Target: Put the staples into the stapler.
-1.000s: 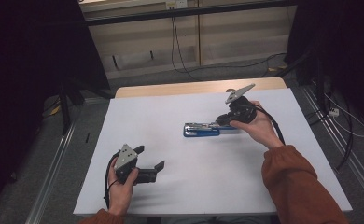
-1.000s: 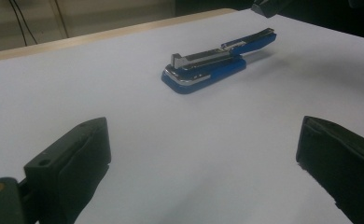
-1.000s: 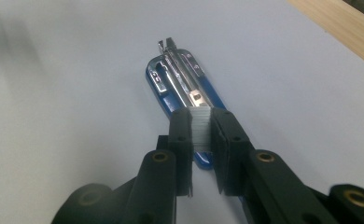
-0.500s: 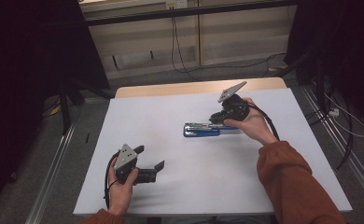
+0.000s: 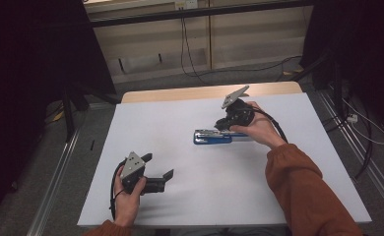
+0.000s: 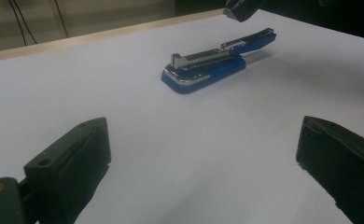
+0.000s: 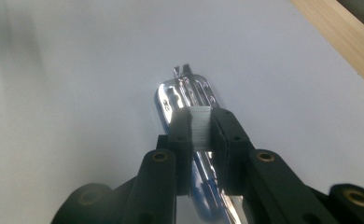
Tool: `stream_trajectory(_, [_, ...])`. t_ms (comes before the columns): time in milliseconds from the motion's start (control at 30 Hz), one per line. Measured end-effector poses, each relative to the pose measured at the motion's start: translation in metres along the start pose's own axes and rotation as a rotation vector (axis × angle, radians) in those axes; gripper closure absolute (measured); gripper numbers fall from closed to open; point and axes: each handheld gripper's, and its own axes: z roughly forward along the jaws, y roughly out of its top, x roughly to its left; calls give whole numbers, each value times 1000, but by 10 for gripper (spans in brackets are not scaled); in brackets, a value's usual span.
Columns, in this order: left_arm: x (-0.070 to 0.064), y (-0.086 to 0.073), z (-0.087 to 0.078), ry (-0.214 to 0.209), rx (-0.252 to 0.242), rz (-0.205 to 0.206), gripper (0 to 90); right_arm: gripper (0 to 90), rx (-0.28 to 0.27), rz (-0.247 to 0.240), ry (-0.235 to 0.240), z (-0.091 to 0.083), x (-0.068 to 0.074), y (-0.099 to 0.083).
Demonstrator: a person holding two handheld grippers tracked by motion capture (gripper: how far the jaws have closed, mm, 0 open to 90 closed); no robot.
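Note:
A blue stapler (image 5: pixel 212 136) lies opened flat on the white table top (image 5: pixel 288 113), its metal staple channel (image 7: pixel 185 91) facing up. My right gripper (image 5: pixel 223 126) hovers just over the stapler's right part, tilted down, shut on a short silver strip of staples (image 7: pixel 200 129). In the right gripper view the strip sits squarely between the two pads of that gripper (image 7: pixel 201 135), above the channel. My left gripper (image 5: pixel 158 170) rests at the front left, open and holding nothing. From the left gripper view (image 6: pixel 203 154) the stapler (image 6: pixel 213 65) lies well ahead.
A wooden table edge (image 5: pixel 180 93) runs along the far side. Beyond it are a floor with cables (image 5: pixel 190 59) and dark frames. Metal rails (image 5: pixel 57 172) flank the table. The person's orange sleeve (image 5: pixel 303 191) lies over the front right.
The right gripper has moved left and lower with the staple strip, closing in over the stapler. The left gripper has stayed where it was.

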Motion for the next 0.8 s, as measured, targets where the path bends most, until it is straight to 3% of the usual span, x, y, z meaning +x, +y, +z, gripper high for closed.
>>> stream_trajectory(333, [0,0,0,-3,3,2,33,792,1,-29,38,11,4,7])
stream_trajectory(800, [0,0,0,-4,-3,-1,33,792,-26,-50,45,26,-1,15])
